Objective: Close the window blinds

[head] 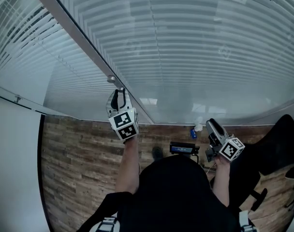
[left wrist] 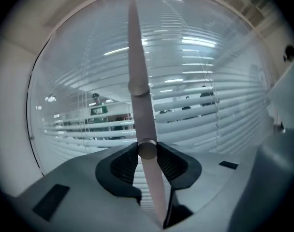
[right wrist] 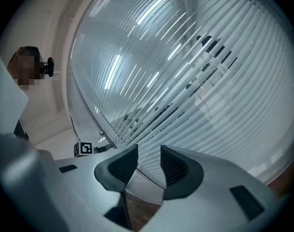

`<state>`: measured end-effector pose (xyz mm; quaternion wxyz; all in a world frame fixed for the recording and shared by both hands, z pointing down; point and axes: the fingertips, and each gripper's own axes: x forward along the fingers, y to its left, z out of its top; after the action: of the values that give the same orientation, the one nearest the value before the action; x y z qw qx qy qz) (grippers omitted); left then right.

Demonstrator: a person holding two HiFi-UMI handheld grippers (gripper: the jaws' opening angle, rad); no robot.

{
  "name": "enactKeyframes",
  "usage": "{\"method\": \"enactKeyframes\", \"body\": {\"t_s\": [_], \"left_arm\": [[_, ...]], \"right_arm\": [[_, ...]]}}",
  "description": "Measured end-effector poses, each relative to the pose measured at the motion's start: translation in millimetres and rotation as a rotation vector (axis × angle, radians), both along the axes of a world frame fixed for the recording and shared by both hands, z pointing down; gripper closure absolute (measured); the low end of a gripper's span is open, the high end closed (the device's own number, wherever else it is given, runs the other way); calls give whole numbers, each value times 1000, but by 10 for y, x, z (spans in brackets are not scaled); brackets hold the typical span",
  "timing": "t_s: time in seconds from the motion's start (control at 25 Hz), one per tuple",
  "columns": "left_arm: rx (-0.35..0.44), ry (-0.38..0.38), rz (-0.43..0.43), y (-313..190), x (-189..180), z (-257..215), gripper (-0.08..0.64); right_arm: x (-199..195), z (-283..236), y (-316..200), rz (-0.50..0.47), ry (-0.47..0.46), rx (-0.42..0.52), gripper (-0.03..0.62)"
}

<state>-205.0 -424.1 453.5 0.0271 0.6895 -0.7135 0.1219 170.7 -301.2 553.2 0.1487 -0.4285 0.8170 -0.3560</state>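
White slatted blinds (head: pixel 185 42) cover the window behind glass, in front of me. In the left gripper view the slats (left wrist: pixel 210 91) stand partly tilted, with a room showing through the gaps. A thin pale wand (left wrist: pixel 137 81) runs upright between the jaws of my left gripper (left wrist: pixel 147 159), and both pads press on it. In the head view that left gripper (head: pixel 119 96) is raised against the window frame (head: pixel 79 37). My right gripper (head: pixel 212 127) hangs lower at the right, open, with only the blinds (right wrist: pixel 210 81) beyond its jaws (right wrist: pixel 149 166).
A wooden floor (head: pixel 74 168) lies below the window. A black office chair (head: pixel 277 149) stands at the right. A small blue item (head: pixel 193 133) and a dark device (head: pixel 183 149) sit by the window's foot. A white wall (head: pixel 11 168) borders the left.
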Motion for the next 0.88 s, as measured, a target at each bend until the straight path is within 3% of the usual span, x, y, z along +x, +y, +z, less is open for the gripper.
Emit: {"method": "enactKeyframes", "body": {"t_s": [0.12,0.24,0.32,0.48,0.56,0.72,0.8,0.88], "left_arm": [[-4,-228,-13,-7,28,10,423],[-4,-285,-11,-12,37,10,423],[-3,-199,3,-8,38,30,422],[5,217,29,37,38,71,386],[31,324,31,43,13,32,383],[41,355,24,5,-16,-12,387],[28,314,19,8,-22,5,420],[12,227,18,8,-13,17,422]], "right_arm": [[4,7,4,-1,1,-1,442],[4,7,7,0,3,-1,442],[4,6,11,0,2,1,442],[16,10,20,2,1,0,442],[24,13,25,4,1,-2,442],[37,24,37,9,1,-5,442],[40,27,42,10,1,-5,442],[52,30,38,11,1,-4,442]]}}
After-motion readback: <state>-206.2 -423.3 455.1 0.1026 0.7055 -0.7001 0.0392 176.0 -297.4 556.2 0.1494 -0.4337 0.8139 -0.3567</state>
